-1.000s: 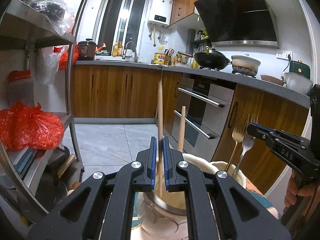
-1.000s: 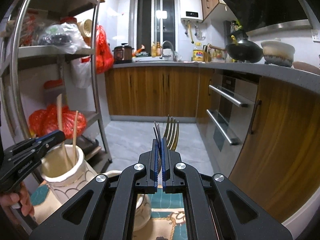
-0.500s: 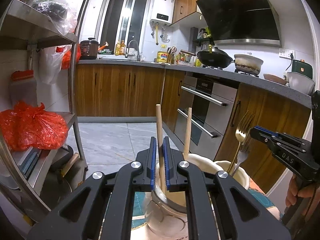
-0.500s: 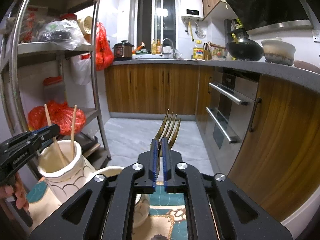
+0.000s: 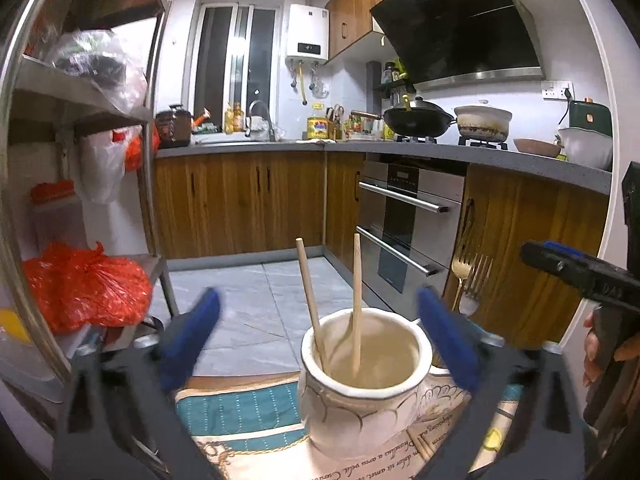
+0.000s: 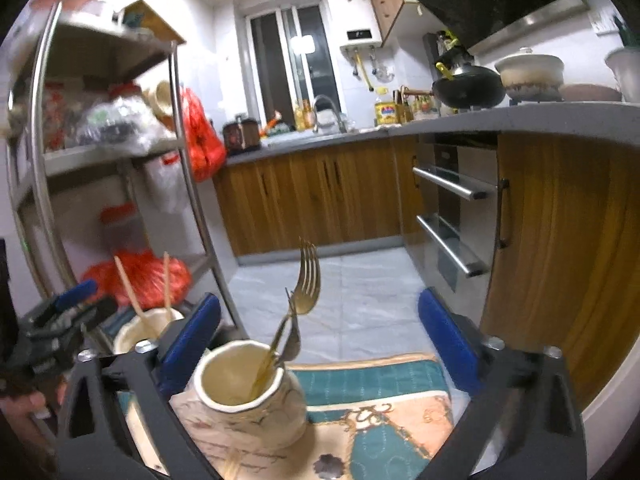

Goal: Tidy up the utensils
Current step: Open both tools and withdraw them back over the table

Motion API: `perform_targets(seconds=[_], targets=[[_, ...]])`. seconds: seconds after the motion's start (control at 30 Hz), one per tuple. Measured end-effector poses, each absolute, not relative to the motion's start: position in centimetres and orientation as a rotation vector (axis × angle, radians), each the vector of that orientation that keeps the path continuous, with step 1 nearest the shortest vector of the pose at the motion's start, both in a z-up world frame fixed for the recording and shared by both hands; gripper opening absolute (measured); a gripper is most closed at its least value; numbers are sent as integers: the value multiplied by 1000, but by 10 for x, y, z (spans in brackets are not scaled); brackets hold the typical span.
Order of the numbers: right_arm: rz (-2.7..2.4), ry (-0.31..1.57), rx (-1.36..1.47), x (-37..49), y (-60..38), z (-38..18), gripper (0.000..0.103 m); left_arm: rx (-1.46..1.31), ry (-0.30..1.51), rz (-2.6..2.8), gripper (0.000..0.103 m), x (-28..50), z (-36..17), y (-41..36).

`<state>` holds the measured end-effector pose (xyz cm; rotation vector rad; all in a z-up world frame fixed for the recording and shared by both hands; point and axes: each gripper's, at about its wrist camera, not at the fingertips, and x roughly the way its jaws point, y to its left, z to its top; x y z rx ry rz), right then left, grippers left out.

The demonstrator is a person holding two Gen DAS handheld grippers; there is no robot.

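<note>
Both grippers have just sprung wide apart and grip nothing. Between the left gripper's (image 5: pixel 318 340) spread blue fingers (image 5: pixel 188 336) stands the cream jar (image 5: pixel 364 392), two chopsticks (image 5: pixel 310 300) leaning inside it. Just inside the right gripper's (image 6: pixel 320 340) left finger (image 6: pixel 188 340) sits the second jar (image 6: pixel 240 396), with the forks (image 6: pixel 298 308) propped in it.

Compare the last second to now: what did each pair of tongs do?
Both tongs have just been opening. The left tongs let go of a wooden chopstick, now leaning beside the second chopstick in the cream ceramic jar. The right tongs released the gold metal fork, now leaning in the other cream jar. Both jars stayed on the teal patterned mat.
</note>
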<state>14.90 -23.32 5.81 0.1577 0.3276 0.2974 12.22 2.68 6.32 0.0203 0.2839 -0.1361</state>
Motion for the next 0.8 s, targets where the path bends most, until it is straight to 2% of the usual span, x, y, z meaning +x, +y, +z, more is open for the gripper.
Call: perform_targets(seconds=[0.47, 0.8], targets=[[254, 337, 159, 121, -252, 60, 98, 34, 345, -172, 97, 91, 60, 24], [241, 428, 84, 100, -259, 30, 98, 78, 451, -206, 97, 72, 33, 11]])
